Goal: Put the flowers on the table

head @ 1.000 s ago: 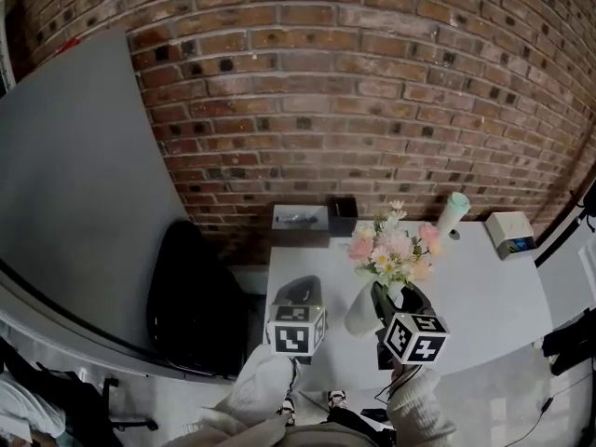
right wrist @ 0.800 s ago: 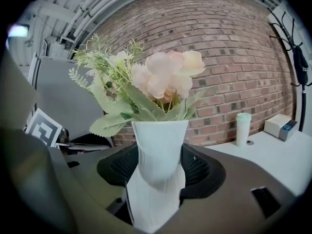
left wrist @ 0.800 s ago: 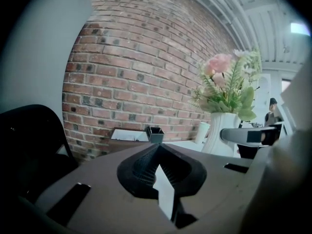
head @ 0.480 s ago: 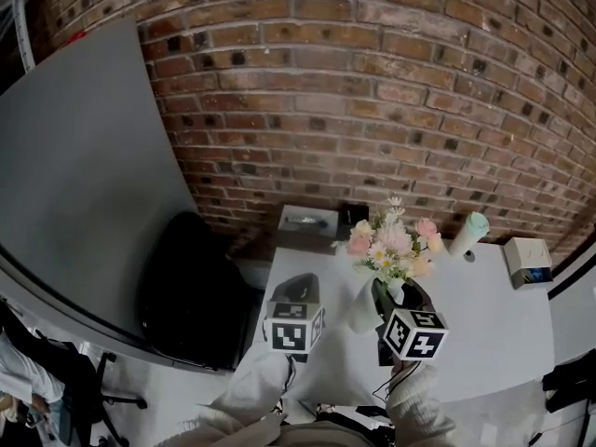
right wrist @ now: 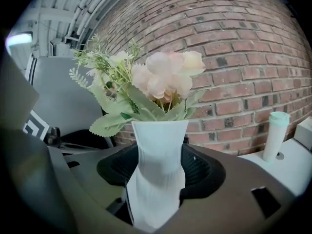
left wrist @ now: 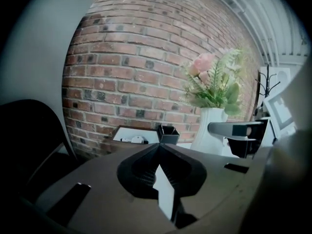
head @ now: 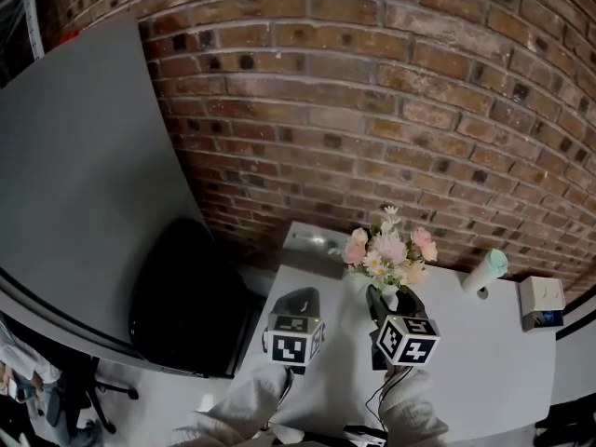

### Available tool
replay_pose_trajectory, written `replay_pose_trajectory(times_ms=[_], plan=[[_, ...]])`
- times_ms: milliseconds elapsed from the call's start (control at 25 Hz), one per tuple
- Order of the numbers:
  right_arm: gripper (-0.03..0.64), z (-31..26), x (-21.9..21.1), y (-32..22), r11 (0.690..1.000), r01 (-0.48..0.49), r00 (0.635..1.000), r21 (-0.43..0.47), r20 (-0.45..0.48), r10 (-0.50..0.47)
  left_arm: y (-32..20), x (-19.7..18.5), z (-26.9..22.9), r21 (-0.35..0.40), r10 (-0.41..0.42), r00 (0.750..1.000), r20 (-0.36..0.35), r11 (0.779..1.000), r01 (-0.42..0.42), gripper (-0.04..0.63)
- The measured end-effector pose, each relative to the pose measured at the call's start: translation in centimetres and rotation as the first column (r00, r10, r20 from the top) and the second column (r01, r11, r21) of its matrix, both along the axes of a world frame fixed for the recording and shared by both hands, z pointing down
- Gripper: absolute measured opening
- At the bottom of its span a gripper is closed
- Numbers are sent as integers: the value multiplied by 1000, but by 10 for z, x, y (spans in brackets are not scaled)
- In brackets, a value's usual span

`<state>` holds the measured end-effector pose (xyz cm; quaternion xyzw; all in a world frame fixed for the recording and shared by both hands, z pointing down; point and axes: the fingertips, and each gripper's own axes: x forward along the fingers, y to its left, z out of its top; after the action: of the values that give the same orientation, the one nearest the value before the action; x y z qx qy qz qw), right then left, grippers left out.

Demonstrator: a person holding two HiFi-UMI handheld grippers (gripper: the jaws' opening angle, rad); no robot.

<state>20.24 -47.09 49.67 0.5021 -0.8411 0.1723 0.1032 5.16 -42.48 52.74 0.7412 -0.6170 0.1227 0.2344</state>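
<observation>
We find right hand-held gripper [right wrist: 158,173] clamped on white ribbed vase [right wrist: 158,135] of pink-and-cream flowers [right wrist: 168,79], upright above white desk [head: 484,343]. Left hand-held gripper [left wrist: 158,150] closed, empty. We advise: hold vase vertical, seat base flat, then release.

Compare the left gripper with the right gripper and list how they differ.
Jaws: the left gripper has its jaws together at the tips, while the right gripper has them spread around a white vase.
Load: the left gripper carries nothing, while the right gripper holds the vase upright with the flowers in it.
Shared: both grippers point toward the brick wall.
</observation>
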Motion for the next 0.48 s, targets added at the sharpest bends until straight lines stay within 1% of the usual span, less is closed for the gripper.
replay_pose_trajectory(times_ms=[200,480], plan=[[273,9,-15,-34,999,36,999,0,-6,-36,-21,-4,13,-16,-18,1000,3,1000,19,5],[273,19,-28,-67,998,63,998,15,-31,-62,-44,-8,20,-24,-19,1000,3,1000,19,5]])
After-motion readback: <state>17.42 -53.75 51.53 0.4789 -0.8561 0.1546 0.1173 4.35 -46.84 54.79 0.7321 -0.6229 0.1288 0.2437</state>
